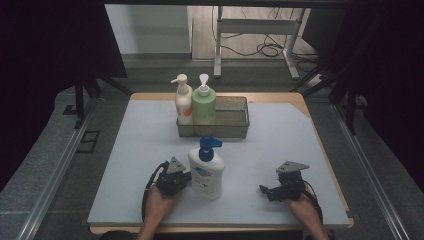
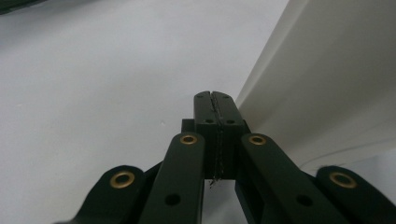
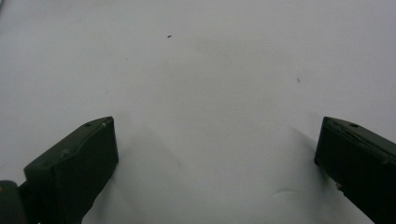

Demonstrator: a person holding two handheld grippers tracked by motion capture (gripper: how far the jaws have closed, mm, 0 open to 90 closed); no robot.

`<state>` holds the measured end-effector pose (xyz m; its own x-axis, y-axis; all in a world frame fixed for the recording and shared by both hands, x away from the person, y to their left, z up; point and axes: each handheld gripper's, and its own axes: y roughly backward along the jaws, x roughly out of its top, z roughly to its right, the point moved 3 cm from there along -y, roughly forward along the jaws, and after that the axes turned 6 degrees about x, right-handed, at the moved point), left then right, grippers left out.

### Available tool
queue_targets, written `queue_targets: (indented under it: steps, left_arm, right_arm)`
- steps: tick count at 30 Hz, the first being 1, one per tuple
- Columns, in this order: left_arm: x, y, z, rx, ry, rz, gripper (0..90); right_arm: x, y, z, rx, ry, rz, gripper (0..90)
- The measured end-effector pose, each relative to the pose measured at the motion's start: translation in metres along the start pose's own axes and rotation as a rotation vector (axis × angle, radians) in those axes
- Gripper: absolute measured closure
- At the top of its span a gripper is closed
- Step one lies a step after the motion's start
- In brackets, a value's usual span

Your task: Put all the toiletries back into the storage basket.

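A white lotion bottle (image 1: 206,172) with a blue pump stands upright on the mat near the front middle. My left gripper (image 1: 184,177) sits low just left of it. In the left gripper view the jaws (image 2: 215,100) are pressed together with nothing between them, and the bottle's white wall (image 2: 327,70) rises close on the right. My right gripper (image 1: 265,190) rests at the front right, apart from the bottle. Its jaws (image 3: 215,140) stand wide open over bare mat.
A mesh basket (image 1: 235,117) at the back middle holds a white bottle with an orange label (image 1: 183,100) and a green pump bottle (image 1: 204,102) in its left half. A pale grey mat (image 1: 280,140) covers the wooden table.
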<state>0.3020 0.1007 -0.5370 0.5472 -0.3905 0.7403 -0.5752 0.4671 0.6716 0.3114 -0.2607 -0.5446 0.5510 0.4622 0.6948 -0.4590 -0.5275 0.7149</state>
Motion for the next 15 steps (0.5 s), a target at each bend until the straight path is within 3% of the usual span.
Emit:
queue_targets:
  steps: [7, 15]
  left_arm:
    - [-0.001, 0.003, -0.003, 0.029, -0.015, -0.013, 85.4]
    - [-0.008, 0.019, -0.011, 0.062, 0.019, 0.006, 79.7]
  right_arm:
    - [0.0, 0.0, 0.0, -0.001, 0.001, 0.0, 0.0]
    - [0.0, 0.0, 0.0, -0.001, 0.001, 0.0, 0.0]
